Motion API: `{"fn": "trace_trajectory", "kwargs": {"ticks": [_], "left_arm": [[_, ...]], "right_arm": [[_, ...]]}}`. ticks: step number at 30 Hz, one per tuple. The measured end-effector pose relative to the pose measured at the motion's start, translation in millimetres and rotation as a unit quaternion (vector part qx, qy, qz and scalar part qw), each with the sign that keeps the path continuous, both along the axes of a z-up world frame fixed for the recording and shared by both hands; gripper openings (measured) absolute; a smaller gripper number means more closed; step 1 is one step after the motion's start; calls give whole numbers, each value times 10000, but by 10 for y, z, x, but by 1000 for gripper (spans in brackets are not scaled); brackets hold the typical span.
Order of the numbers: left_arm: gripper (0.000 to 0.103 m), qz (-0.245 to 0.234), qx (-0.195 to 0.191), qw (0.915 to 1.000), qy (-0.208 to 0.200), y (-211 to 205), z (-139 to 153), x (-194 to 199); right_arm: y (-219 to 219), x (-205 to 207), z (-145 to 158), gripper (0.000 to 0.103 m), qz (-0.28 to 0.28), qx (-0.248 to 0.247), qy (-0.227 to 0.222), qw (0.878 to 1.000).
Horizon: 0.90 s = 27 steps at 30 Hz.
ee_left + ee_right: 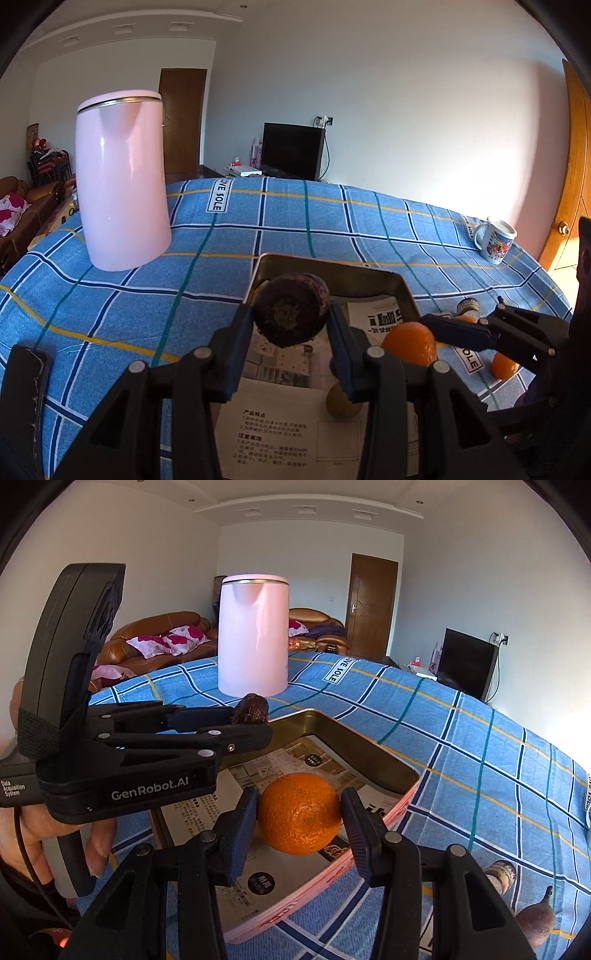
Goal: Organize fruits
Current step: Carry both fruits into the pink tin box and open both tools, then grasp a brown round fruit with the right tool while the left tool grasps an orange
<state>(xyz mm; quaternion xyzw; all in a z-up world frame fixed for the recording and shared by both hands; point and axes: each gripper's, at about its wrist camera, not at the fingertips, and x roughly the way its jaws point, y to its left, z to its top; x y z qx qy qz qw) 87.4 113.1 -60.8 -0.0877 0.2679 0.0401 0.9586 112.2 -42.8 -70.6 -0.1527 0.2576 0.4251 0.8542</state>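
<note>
My left gripper [291, 321] is shut on a dark brown-purple round fruit [290, 312] and holds it above the far part of a metal tray [332, 271] lined with printed paper. The right wrist view shows that gripper [251, 710] from the side, over the tray's far left rim [388, 755]. My right gripper [300, 812] is shut on an orange [299, 814] above the tray's near right part. In the left wrist view this orange [410, 343] hangs at the tray's right edge. A yellow-brown fruit [341, 404] lies inside the tray.
A tall pink kettle [123, 181] stands on the blue checked cloth beyond the tray. A printed mug [496, 240] sits far right. On the cloth right of the tray lie a second orange [504, 365], a small jar [500, 873] and a dark stemmed fruit [535, 919].
</note>
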Motion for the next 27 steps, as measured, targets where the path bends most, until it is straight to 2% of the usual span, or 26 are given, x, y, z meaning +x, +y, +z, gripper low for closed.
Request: {"fn": "trace_trajectory", "kwargs": {"ticks": [4, 11, 15, 20, 23, 27], "left_arm": [[43, 67, 2, 10000, 20, 19, -7, 14], [60, 119, 18, 9997, -209, -77, 101, -113], [68, -64, 60, 9991, -415, -309, 216, -199], [69, -582, 150, 9970, -483, -801, 261, -180], [69, -952, 275, 9942, -407, -1158, 225, -119], [69, -1428, 358, 9890, -123, -1583, 100, 25]], "right_arm": [[91, 29, -62, 49, -1, -204, 147, 9997], [-54, -4, -1, 52, -110, -44, 174, 9998], [-504, -121, 105, 59, -392, 201, -97, 9990], [-1339, -83, 96, 63, -1276, 238, -160, 9914], [-1771, 27, 33, 63, -1961, 50, -112, 9805], [-2098, 193, -106, 63, -2321, -40, 290, 9722]]}}
